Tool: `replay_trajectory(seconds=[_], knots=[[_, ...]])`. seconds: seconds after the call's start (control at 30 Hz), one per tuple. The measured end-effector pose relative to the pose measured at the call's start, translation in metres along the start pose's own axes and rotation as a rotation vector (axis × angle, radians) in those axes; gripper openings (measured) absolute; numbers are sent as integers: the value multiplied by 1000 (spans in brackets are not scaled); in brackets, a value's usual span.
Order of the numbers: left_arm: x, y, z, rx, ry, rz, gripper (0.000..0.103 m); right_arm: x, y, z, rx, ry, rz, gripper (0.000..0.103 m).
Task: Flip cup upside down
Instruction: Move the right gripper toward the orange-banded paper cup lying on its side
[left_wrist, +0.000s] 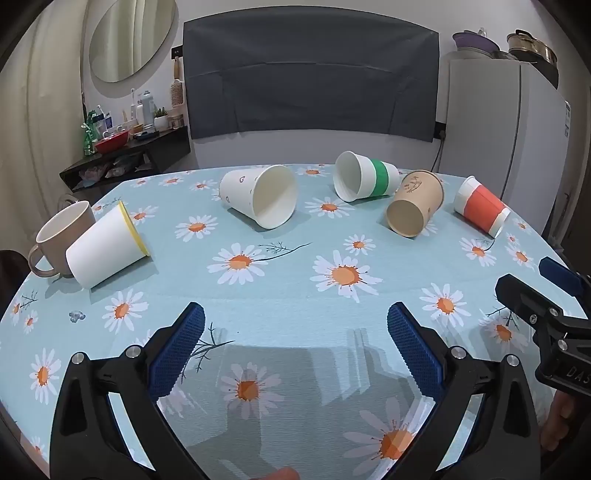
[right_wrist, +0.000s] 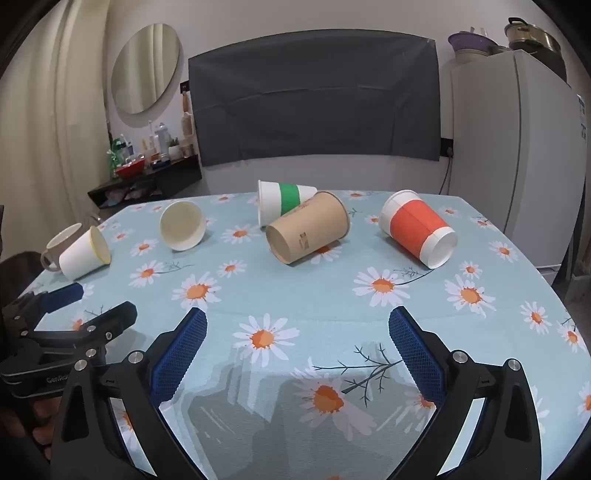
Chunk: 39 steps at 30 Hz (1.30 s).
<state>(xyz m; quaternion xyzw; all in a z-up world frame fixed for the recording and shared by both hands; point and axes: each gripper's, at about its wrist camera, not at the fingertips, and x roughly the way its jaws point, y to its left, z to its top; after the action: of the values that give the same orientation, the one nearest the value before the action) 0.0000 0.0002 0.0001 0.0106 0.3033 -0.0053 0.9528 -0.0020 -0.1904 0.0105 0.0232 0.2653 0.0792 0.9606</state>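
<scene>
Both grippers hover low over the near edge of the table (left_wrist: 295, 295), jaws spread wide, nothing between them: the left gripper (left_wrist: 295, 325) faces the middle of the cloth; the right gripper (right_wrist: 297, 328) sits just beside it, aimed toward the brown cup (right_wrist: 308, 230).

Five paper cups lie on their sides, well apart from the grippers, in a loose row across the far half: a yellow-rimmed cup (left_wrist: 107, 247) at the left, touching or nearly touching an upright mug (left_wrist: 61, 236); a white cup (left_wrist: 260, 197); a green-banded cup (left_wrist: 364, 181) just behind the brown one; a red-banded cup (right_wrist: 419, 229) at the right.

Every cup whose mouth shows looks empty, so nothing should spill when turned; the mug's inside is only partly visible.

Paper cups are probably light and thin-walled; a hard squeeze would likely crush them and a nudge could roll them. The best hold is probably across the mid-wall, gently, then rotate until the rim faces down.
</scene>
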Motion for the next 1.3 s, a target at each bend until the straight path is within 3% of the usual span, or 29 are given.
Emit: replay_trajectory(seconds=[1.1,1.3], knots=[[3,8,2,-30,20,-31,97,0,2,0,-14,8,-52,95],[6,0,2,2,35,-28,97,3,1,1,-12,25,-62,95]])
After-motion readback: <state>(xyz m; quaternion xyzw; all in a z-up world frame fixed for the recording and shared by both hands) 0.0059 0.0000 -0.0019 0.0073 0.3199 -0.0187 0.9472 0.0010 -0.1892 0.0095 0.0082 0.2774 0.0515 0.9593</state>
